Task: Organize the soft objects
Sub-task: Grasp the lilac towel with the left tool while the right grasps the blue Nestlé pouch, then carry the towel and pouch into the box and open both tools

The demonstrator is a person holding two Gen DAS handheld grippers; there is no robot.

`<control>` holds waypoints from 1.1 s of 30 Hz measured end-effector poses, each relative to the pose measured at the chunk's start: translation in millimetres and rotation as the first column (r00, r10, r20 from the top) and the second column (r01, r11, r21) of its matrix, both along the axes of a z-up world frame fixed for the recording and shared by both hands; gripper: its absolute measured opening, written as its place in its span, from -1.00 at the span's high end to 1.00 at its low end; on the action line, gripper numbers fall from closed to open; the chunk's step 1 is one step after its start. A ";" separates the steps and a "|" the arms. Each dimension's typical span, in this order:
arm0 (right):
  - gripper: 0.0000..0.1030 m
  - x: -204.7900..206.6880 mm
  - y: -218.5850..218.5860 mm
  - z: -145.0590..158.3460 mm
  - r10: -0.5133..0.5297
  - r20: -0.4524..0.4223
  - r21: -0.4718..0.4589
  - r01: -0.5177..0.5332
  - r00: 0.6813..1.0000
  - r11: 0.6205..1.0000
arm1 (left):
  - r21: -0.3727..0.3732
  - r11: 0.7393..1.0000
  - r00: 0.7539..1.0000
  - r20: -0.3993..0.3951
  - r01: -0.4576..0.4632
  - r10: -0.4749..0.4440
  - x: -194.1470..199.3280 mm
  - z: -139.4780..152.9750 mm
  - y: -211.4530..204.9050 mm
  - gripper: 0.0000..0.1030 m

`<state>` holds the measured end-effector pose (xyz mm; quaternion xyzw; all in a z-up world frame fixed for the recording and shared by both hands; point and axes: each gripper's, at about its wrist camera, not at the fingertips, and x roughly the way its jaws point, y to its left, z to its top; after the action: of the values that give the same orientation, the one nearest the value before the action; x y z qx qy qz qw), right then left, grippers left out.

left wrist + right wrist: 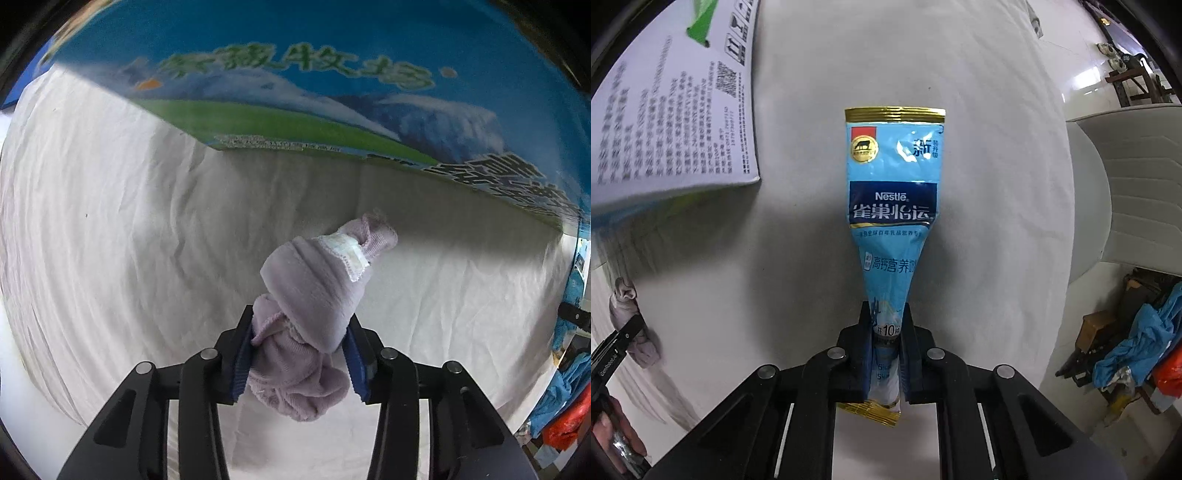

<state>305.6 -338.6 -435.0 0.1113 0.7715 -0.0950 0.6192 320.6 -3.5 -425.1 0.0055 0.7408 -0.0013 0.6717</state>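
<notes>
Lilac sock bundle (314, 306) is pinched in the left gripper (301, 354), blue milk-powder sachet (893, 206) clamped low in the right gripper (886, 354), both above the white sheet (110, 221) beside the carton (332, 74). Best lower each gently, apart, before letting go.

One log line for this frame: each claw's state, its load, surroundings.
left claw: shut on lilac sock bundle | right claw: shut on blue Nestle sachet | both above white sheet | carton beside
</notes>
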 end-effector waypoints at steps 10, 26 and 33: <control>0.77 -36.7 1.1 32.7 -0.028 0.076 0.067 0.023 0.997 0.998 | -0.042 0.999 0.998 0.065 -0.005 0.008 -32.6 34.4 1.8 0.23; 0.77 -81.6 53.2 157.9 -0.036 0.279 0.301 -0.051 0.960 0.952 | -0.220 0.970 0.972 0.228 0.103 -0.051 -87.3 155.7 -30.9 0.23; 0.77 -45.3 95.9 218.4 0.020 0.378 0.307 -0.145 0.926 0.940 | -0.252 0.959 0.946 0.320 0.132 -0.046 -60.0 213.7 -41.9 0.23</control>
<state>260.3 -242.7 -216.6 0.1961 0.6503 0.0845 0.7291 260.6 -45.4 -211.4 -0.0524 0.6175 -0.1319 0.7737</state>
